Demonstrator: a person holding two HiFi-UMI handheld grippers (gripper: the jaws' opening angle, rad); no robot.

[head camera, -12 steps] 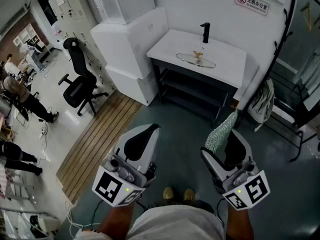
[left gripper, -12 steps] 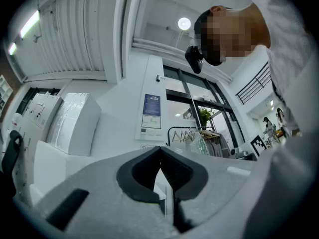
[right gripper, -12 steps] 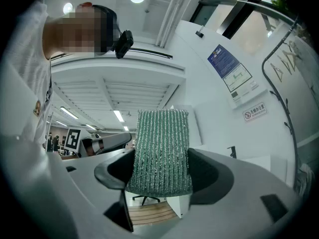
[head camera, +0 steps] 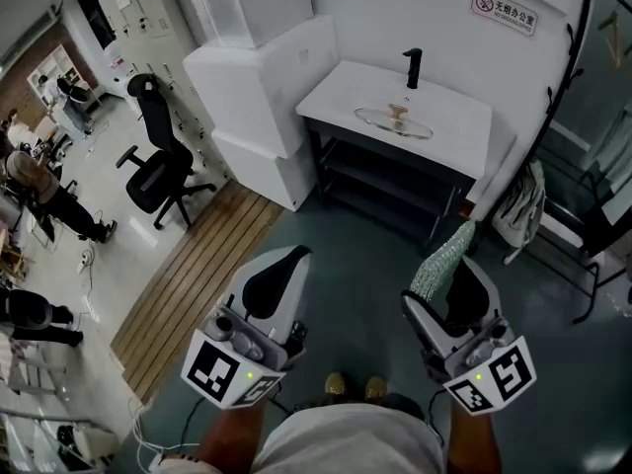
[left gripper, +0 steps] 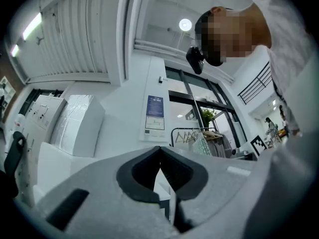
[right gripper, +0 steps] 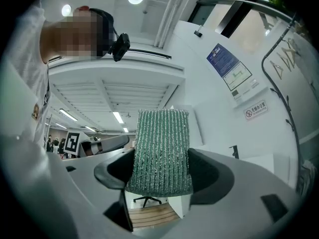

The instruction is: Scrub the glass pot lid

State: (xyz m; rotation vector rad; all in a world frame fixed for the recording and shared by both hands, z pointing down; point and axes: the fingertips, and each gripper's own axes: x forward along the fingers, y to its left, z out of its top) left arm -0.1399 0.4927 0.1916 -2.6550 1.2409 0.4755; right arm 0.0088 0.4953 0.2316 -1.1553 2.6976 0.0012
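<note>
The glass pot lid [head camera: 393, 121], with a pale knob on top, lies on the white sink counter [head camera: 459, 131] far ahead, below a black faucet [head camera: 413, 67]. Both grippers are held low, near my body and well short of the counter. My left gripper [head camera: 284, 267] is shut with nothing in it; in the left gripper view its dark pads [left gripper: 172, 171] meet. My right gripper [head camera: 462, 270] is shut on a green ribbed scrub cloth [head camera: 441, 254], which stands up between the jaws in the right gripper view as the same scrub cloth [right gripper: 162, 151].
White cabinets [head camera: 259, 77] stand left of the counter. A black office chair [head camera: 153, 161] and a strip of wooden flooring [head camera: 197, 275] lie to the left. A black coat stand [head camera: 578, 87] with a hanging cloth [head camera: 518, 200] is at the right. People [head camera: 39, 191] sit at the far left.
The head view has shifted a little, so the counter and lid sit slightly lower and further right. Both grippers keep their pose and their grip.
</note>
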